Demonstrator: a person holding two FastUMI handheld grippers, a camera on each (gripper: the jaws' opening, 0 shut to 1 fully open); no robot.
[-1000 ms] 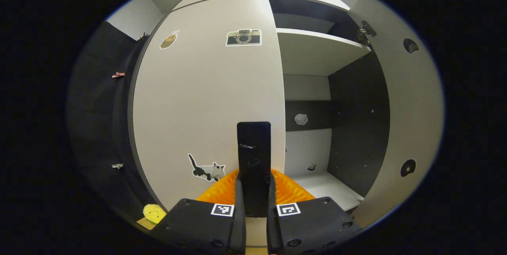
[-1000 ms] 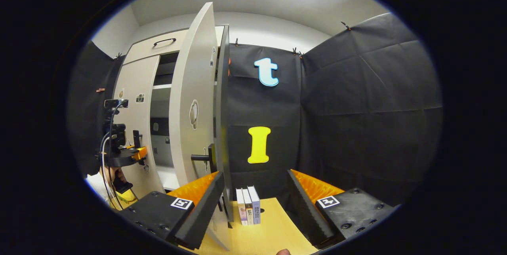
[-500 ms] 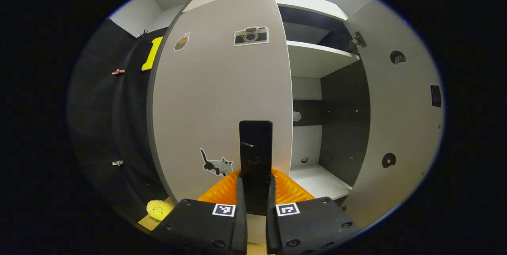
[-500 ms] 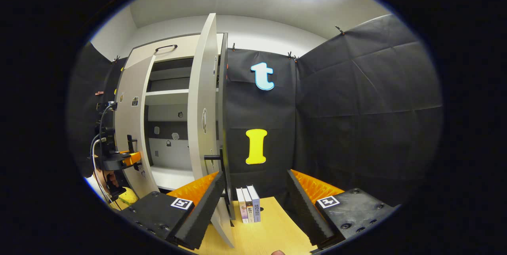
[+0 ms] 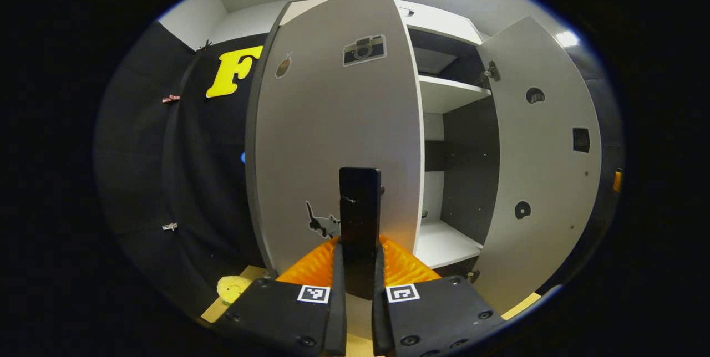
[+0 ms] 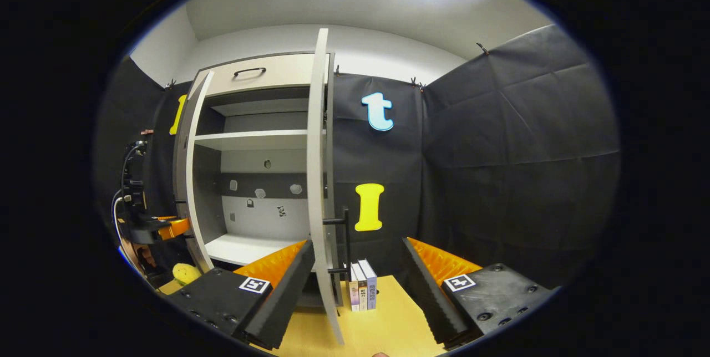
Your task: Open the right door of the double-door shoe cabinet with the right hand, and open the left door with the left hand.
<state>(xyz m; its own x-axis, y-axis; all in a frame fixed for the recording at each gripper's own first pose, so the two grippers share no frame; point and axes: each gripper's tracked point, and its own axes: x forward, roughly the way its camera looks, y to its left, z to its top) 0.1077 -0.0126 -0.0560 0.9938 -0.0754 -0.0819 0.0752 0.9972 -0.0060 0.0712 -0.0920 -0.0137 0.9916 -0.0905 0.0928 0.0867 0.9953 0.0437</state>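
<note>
Left gripper (image 5: 358, 268): fingers pinch the left door (image 5: 333, 141) handle (image 5: 360, 207); door swung wide. Right gripper (image 6: 355, 285): fingers spread, holding nothing, beside the open right door (image 6: 317, 179). Shoe cabinet (image 6: 255, 146) stands on the table (image 6: 383, 335).

The left door (image 5: 333, 124), filling the centre of the left gripper view, is pale grey with a black-and-white camera sticker (image 5: 364, 49) near its top and a black-and-white cat sticker (image 5: 323, 223) low down. Its handle (image 5: 360, 218) is black. In the right gripper view, the tabletop (image 6: 383, 329) at the bottom is light wood-yellow, and a yellow plush toy (image 6: 186, 273) sits lower left.
</note>
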